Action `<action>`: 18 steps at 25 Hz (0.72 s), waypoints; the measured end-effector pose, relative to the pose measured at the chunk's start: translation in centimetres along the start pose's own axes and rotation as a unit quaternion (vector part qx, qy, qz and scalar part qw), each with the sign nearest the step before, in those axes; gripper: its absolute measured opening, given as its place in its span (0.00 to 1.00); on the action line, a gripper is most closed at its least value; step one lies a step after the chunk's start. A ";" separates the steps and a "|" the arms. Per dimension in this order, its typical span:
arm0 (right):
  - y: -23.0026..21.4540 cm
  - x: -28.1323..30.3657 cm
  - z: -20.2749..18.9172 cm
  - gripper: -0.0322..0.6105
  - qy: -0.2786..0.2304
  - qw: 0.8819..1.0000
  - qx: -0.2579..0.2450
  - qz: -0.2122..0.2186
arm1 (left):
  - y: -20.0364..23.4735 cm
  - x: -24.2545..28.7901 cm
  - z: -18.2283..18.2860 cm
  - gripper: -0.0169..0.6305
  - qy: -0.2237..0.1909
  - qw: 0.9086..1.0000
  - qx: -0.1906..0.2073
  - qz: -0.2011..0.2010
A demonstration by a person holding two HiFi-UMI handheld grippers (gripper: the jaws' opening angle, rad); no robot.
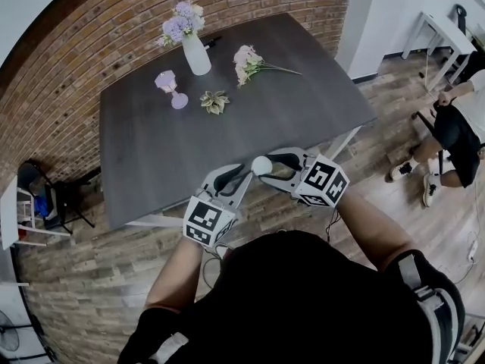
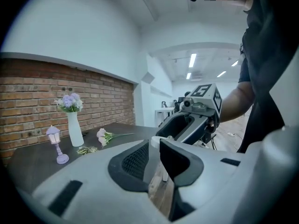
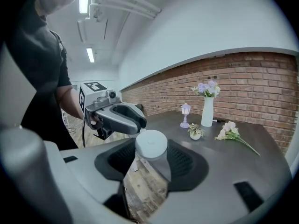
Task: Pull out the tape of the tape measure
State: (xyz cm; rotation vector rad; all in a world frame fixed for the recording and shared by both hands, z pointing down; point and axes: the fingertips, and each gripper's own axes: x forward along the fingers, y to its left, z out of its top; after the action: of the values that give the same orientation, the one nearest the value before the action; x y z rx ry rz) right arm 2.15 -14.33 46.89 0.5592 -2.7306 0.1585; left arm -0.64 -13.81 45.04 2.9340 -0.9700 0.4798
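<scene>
A small round white tape measure hangs in the air just off the front edge of the dark table. My right gripper is shut on it. In the right gripper view its white disc sits pinched between the two dark pads. My left gripper points at it from the left, tips right beside it. In the left gripper view the jaws stand a narrow gap apart, with table and floor showing through. The white case peeks just beyond the tips. No pulled-out tape is visible.
At the table's far side stand a white vase of purple flowers, a small lilac lantern, a little leafy ornament and a lying pink bouquet. A person sits at the right. Chairs stand left.
</scene>
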 end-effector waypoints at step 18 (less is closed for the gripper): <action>1.7 1.3 0.3 0.38 0.011 0.999 -0.024 0.042 | -0.4 -1.5 -1.1 0.05 0.014 1.000 0.002 -0.006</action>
State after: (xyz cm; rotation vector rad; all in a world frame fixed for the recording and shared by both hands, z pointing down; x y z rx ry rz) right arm 0.26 -13.35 46.99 0.4283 -2.7301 0.1200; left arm -1.86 -12.49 45.73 2.9266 -0.9491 0.5204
